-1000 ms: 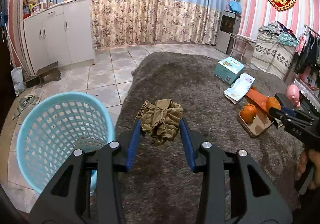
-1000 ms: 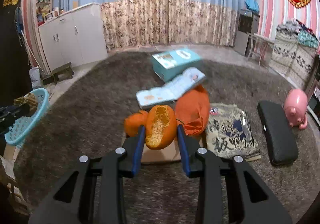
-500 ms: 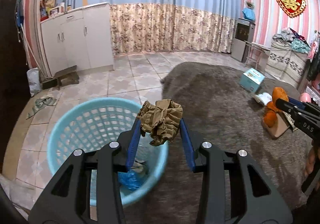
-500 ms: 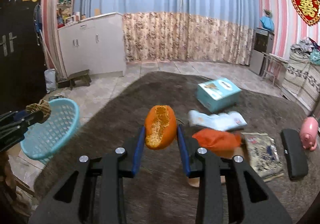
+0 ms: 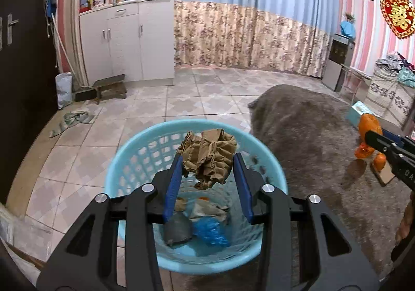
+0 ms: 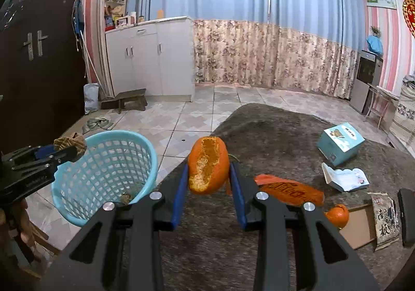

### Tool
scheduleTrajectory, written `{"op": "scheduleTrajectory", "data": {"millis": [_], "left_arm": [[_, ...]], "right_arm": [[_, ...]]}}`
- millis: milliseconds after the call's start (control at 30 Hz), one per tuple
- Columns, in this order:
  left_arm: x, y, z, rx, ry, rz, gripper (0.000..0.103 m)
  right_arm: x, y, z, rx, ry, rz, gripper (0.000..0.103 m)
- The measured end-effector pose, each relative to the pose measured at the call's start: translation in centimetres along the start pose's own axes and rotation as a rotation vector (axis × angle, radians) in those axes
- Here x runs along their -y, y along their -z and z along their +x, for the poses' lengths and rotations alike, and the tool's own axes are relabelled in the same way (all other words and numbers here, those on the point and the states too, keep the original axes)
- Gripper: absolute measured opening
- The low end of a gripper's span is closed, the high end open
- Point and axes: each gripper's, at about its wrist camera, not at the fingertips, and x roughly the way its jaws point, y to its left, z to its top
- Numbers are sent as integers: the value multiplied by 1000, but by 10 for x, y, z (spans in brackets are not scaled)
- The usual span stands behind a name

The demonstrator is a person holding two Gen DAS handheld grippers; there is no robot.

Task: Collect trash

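Left gripper (image 5: 207,174): jaws clenched on crumpled brown paper (image 5: 208,158), poised over blue basket (image 5: 124,158) for dropping; right gripper (image 6: 207,182): jaws grasping orange peel (image 6: 208,165), above rug (image 6: 272,135), basket-bound presumably; beyond: orange wrapper (image 6: 290,191), uncollected.

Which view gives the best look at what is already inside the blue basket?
The left wrist view: it looks down into the blue basket, showing blue plastic, a grey scrap and pale wrappers. The right wrist view sees the basket from the side, tilted, with only a brownish bit visible through the mesh.
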Motion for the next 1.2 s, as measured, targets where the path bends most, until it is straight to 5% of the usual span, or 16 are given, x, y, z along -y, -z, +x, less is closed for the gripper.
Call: {"op": "scheduleTrajectory", "data": {"millis": [467, 733, 900, 1033, 1200], "left_arm": [[-40, 14, 18, -34, -37, -45, 39], [-51, 21, 21, -40, -45, -59, 39], [-51, 23, 24, -46, -46, -57, 39], [-50, 24, 25, -46, -43, -59, 39], [-44, 25, 25, -42, -35, -59, 39]], "right_arm": [[-17, 3, 28, -49, -29, 2, 33], [-26, 34, 70, -222, -89, 13, 33], [-24, 44, 76, -251, -105, 24, 35], [-25, 41, 68, -205, -92, 15, 73], [-24, 36, 59, -161, -77, 11, 73]]}}
